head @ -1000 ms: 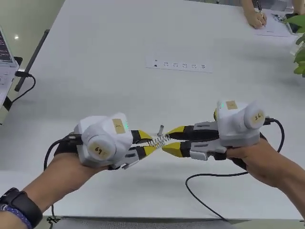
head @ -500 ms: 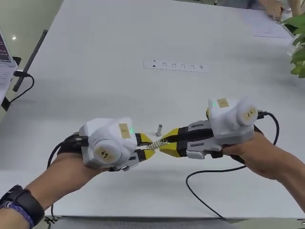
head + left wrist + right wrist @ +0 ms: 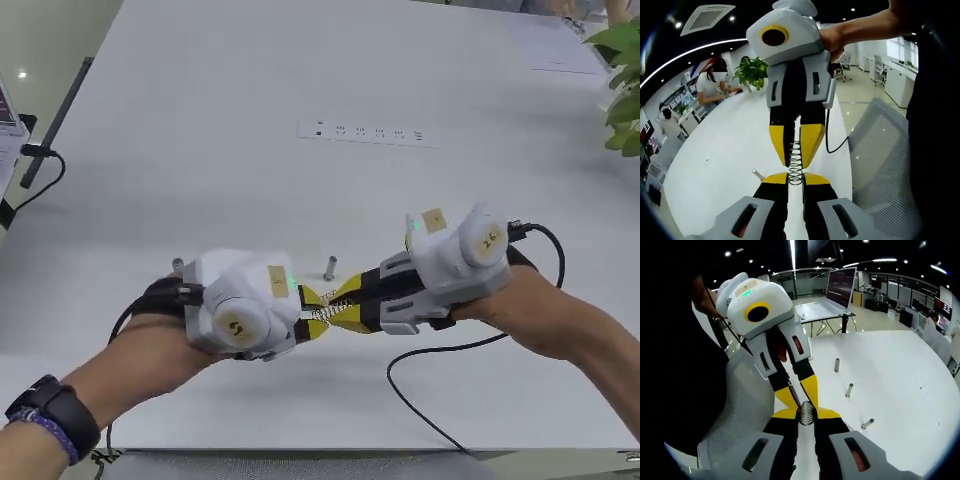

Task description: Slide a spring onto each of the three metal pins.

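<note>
On the white table (image 3: 200,120), at far left, one metal pin (image 3: 178,265) peeks out just behind the left gripper (image 3: 312,311), whose body hides the pin's base. That gripper's jaws are pinched on one end of the spring (image 3: 327,309), which is held above the table near its front edge. The right gripper (image 3: 346,306) faces it tip to tip, jaws clamped round the spring's other end. Just beyond the tips a second pin (image 3: 329,267) stands upright, apart from them. A black cable (image 3: 420,385) loops on the table below the right gripper, and a power strip (image 3: 365,133) lies farther back. The right gripper view looks down the spring's bore. It adds upright pins (image 3: 836,365) on the table, a tilted pin (image 3: 867,423) seemingly lying over, and a laptop (image 3: 840,287). A thin dark rod (image 3: 794,394) between the left jaws may be a pin, though I cannot tell
</note>
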